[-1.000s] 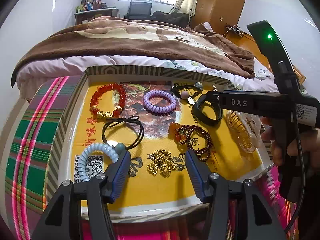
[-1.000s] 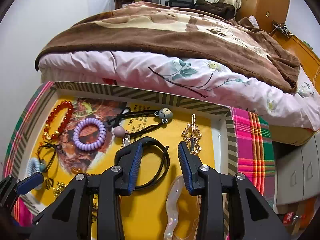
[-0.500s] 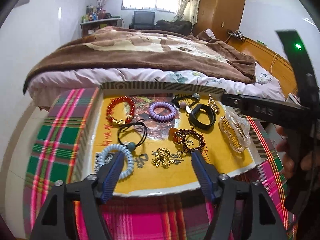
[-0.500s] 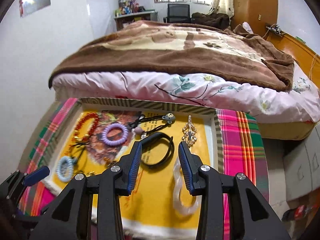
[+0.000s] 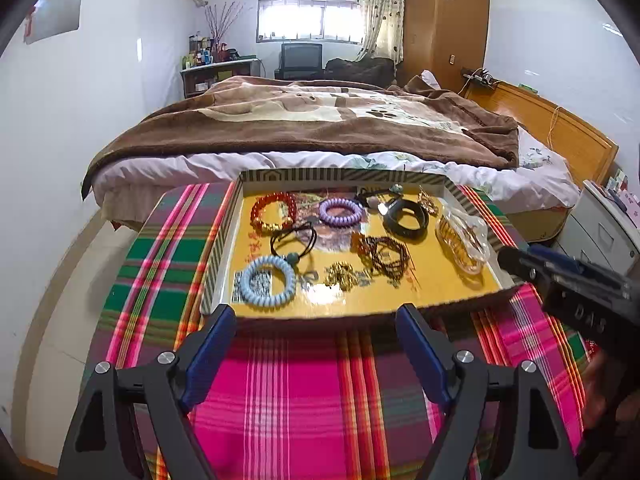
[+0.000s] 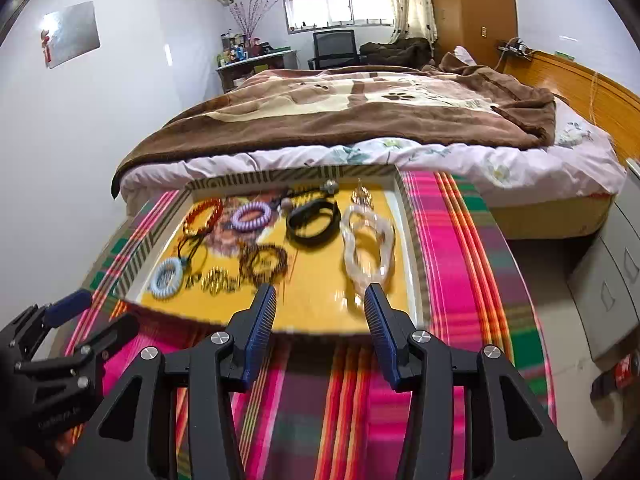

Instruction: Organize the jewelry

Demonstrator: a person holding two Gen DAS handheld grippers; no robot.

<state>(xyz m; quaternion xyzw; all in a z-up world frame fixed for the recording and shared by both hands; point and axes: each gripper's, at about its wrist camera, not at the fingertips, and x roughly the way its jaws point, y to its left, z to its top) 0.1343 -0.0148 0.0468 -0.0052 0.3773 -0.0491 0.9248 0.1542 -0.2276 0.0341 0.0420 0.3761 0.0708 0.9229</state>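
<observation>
Seemingly between picks, both the left claw and the right claw hang empty and opening just short of the tray; the next move means choosing a piece.

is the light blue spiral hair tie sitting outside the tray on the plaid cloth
No, the light blue spiral hair tie lies inside the tray, at its near left corner on the yellow liner.

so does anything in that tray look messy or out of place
Nothing looks spilled or broken. Every piece lies inside the tray. The one untidy spot: the black cord loop overlaps the blue coil bracelet, and the dark bead bracelet sits bunched up rather than round.
</observation>
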